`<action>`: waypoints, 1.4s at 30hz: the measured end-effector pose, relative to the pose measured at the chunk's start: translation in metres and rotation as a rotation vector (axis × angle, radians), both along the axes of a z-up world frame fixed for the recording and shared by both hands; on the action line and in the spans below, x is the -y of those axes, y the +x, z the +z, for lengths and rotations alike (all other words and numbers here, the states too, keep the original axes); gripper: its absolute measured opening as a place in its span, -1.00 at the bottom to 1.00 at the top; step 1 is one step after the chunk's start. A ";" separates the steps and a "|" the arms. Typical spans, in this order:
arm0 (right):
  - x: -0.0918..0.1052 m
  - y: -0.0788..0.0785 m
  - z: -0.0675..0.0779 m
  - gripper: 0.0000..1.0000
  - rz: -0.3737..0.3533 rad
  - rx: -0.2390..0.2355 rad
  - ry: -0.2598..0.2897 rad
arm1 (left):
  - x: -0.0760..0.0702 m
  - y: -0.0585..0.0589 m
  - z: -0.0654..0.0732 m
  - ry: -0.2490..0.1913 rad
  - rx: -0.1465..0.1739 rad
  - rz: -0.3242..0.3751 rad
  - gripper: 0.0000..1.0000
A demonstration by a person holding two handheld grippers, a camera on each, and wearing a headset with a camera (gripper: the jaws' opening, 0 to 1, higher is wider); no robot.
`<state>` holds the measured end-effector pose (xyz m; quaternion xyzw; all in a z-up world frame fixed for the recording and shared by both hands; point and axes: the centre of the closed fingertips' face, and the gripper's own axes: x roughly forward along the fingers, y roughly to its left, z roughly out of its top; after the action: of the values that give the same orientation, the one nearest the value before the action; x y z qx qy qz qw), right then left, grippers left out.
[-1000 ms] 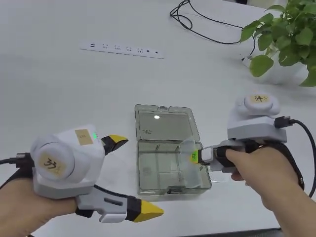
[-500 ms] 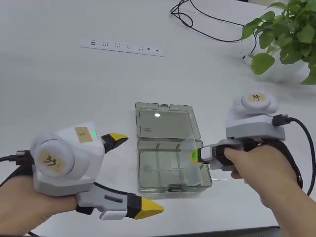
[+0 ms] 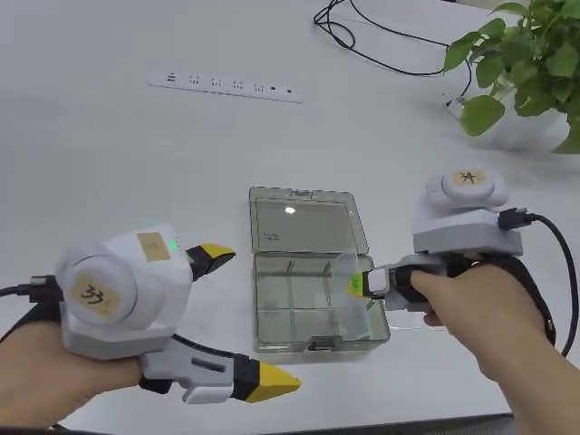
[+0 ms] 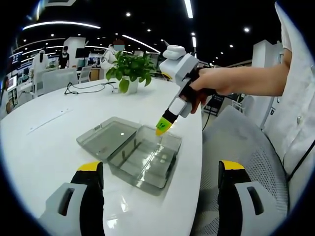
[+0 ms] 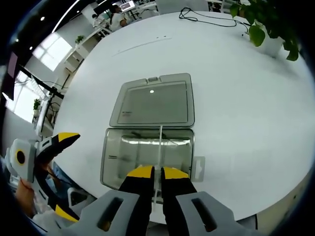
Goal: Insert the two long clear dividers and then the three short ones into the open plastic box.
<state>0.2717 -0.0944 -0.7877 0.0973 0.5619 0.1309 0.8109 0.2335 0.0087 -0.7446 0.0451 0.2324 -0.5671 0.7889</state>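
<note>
The open clear plastic box (image 3: 313,313) lies mid-table with its lid (image 3: 308,222) folded back flat. Thin clear partitions show inside it. My right gripper (image 3: 359,285) comes in over the box's right wall, shut on a clear divider (image 3: 344,276) held upright above the tray. In the right gripper view that divider (image 5: 160,142) is a thin edge-on line running from the shut right gripper (image 5: 156,173) over the box (image 5: 118,147). My left gripper (image 3: 243,319) hovers open, holding nothing, left of the box. The left gripper view has the left gripper (image 4: 161,167) facing the box (image 4: 142,157).
A white power strip (image 3: 224,88) lies at the back. A black cable (image 3: 381,41) and a potted plant (image 3: 526,63) sit at the back right. The table's front edge runs just behind both hands.
The right gripper with the divider has barely shifted over the box. The left gripper stays open in the same place.
</note>
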 end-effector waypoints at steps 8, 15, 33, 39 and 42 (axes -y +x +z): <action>0.000 -0.001 0.000 -0.87 0.005 0.001 -0.009 | 0.001 -0.001 -0.001 -0.002 -0.003 -0.001 0.98; -0.002 -0.001 -0.001 -0.87 0.014 -0.001 -0.013 | -0.001 -0.001 -0.001 0.001 -0.005 0.001 0.98; -0.008 0.007 -0.013 -0.83 0.137 0.003 -0.012 | 0.001 0.000 0.001 0.000 -0.003 0.001 0.98; -0.009 0.007 -0.021 -0.82 0.162 -0.005 -0.011 | -0.002 0.000 0.001 0.004 -0.005 0.010 0.98; -0.010 0.005 -0.023 -0.82 0.166 -0.009 -0.005 | -0.003 0.000 0.000 0.007 -0.006 0.015 0.97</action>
<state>0.2770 -0.0842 -0.8102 0.0489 0.5720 0.1960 0.7950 0.2334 0.0112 -0.7442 0.0442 0.2371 -0.5605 0.7922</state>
